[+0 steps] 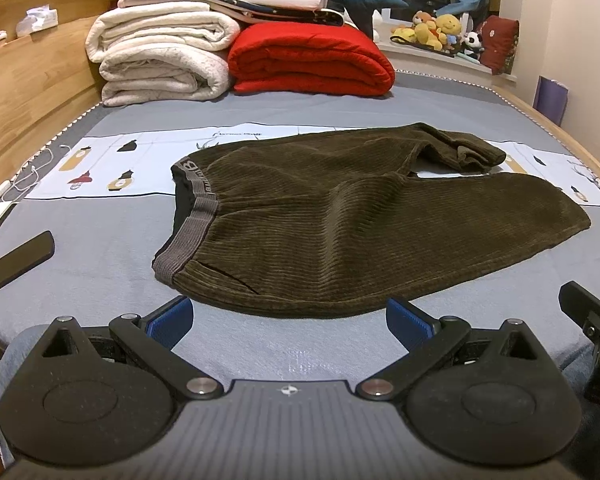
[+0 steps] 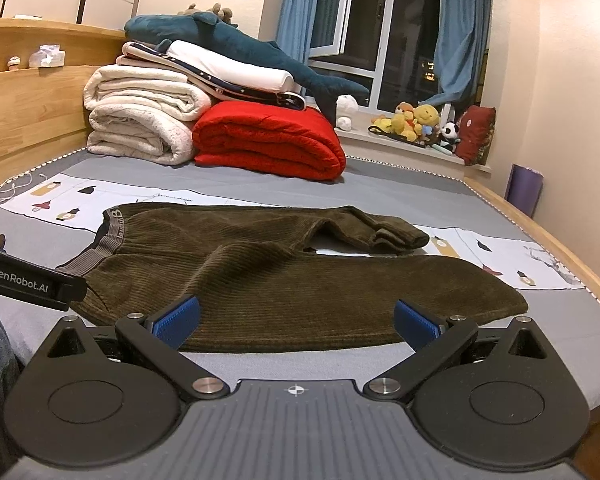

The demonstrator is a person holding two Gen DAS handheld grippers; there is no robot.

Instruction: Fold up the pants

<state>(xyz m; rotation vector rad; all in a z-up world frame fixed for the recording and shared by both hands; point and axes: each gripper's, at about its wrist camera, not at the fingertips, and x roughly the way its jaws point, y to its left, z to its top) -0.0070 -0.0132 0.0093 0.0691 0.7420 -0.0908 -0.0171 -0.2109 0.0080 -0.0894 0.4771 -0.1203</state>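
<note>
Dark olive corduroy pants (image 1: 340, 220) lie flat on the bed, grey waistband (image 1: 192, 220) to the left, two legs running right; the far leg's cuff (image 1: 476, 152) is bunched. In the right wrist view the pants (image 2: 280, 280) lie the same way. My left gripper (image 1: 290, 322) is open and empty, just short of the near edge of the pants near the waist. My right gripper (image 2: 298, 322) is open and empty, its blue pads (image 2: 176, 320) over the near edge of the near leg. Part of the right gripper's body (image 1: 592, 320) shows at the left wrist view's right edge.
A black phone (image 1: 22, 260) lies on the grey bedsheet (image 1: 100, 280) at left. Folded white blankets (image 1: 160, 52) and a red blanket (image 1: 312, 60) are stacked at the far end. A wooden headboard (image 1: 28, 92) runs along the left; the bed's edge (image 2: 560, 248) is at right.
</note>
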